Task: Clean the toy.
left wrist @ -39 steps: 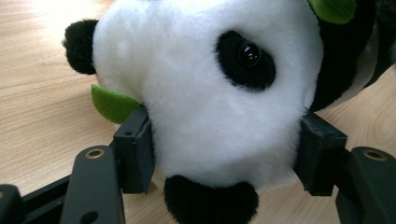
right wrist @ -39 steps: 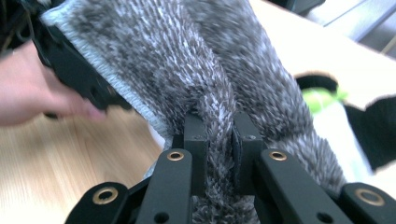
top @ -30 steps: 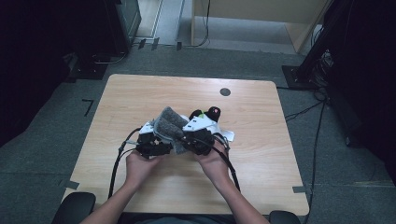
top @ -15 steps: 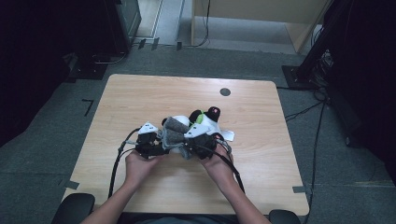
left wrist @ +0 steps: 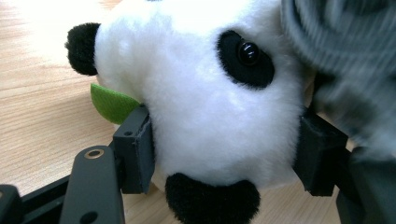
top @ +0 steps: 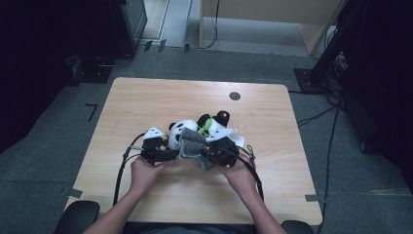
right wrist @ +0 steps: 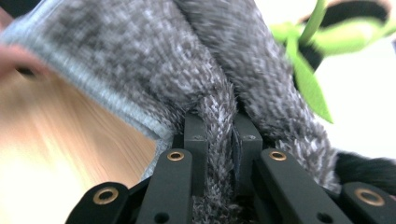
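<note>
So the plush panda point(top: 181, 130) is lying near the middle of the wooden table point(top: 146, 97), a bit toward the person's side. The left gripper point(left wrist: 224, 140) has its jaws clamped on both sides of the panda's white head; in the left gripper view the pads dig right into the fur, with a black ear, one shiny eye and a green felt leaf point(left wrist: 111, 102) all in shot. The right gripper point(right wrist: 219, 140) is pinched tight on a fold of a grey knitted cloth point(right wrist: 196, 70), maybe a little hat or sock, can't tell which. From the high view that cloth point(top: 195, 146) sits right against the panda's head, between the two hands. No labels, brand tags or writing I can read anywhere.
</note>
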Action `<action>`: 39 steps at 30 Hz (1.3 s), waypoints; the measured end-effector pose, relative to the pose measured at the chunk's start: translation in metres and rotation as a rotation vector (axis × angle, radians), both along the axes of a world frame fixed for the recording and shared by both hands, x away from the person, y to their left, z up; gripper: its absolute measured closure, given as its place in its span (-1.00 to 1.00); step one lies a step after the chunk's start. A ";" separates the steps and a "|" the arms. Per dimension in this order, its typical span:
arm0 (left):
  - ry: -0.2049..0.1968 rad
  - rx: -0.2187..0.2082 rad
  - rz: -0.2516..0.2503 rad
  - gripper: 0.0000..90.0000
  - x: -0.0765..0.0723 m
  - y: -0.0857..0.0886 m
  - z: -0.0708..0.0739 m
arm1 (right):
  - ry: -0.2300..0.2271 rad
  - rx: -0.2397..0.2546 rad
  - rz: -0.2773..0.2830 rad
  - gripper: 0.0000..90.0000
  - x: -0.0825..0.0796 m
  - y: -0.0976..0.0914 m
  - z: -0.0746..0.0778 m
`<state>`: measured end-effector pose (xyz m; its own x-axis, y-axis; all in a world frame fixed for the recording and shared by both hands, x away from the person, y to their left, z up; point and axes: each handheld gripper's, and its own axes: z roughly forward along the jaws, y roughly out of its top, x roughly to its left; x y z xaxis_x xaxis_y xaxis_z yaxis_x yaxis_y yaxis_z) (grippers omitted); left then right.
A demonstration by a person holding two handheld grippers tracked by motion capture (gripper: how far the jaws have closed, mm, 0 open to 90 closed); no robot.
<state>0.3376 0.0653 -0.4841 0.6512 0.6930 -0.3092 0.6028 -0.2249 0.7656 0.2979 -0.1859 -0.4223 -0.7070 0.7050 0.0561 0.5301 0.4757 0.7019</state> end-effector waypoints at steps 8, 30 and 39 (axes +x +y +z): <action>-0.032 0.029 -0.001 -0.27 -0.005 -0.004 0.002 | -0.086 0.130 -0.065 0.78 0.005 -0.004 0.029; -0.012 0.052 0.022 -0.24 -0.008 -0.007 0.002 | -0.120 0.013 0.036 0.78 0.020 0.049 -0.003; 0.008 0.027 0.010 -0.24 0.000 -0.003 0.002 | -0.078 -0.026 0.031 0.79 0.010 0.028 -0.013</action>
<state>0.3374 0.0626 -0.4825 0.6416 0.7080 -0.2952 0.6111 -0.2392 0.7546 0.3083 -0.1584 -0.4355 -0.7301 0.6831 -0.0179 0.4592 0.5099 0.7275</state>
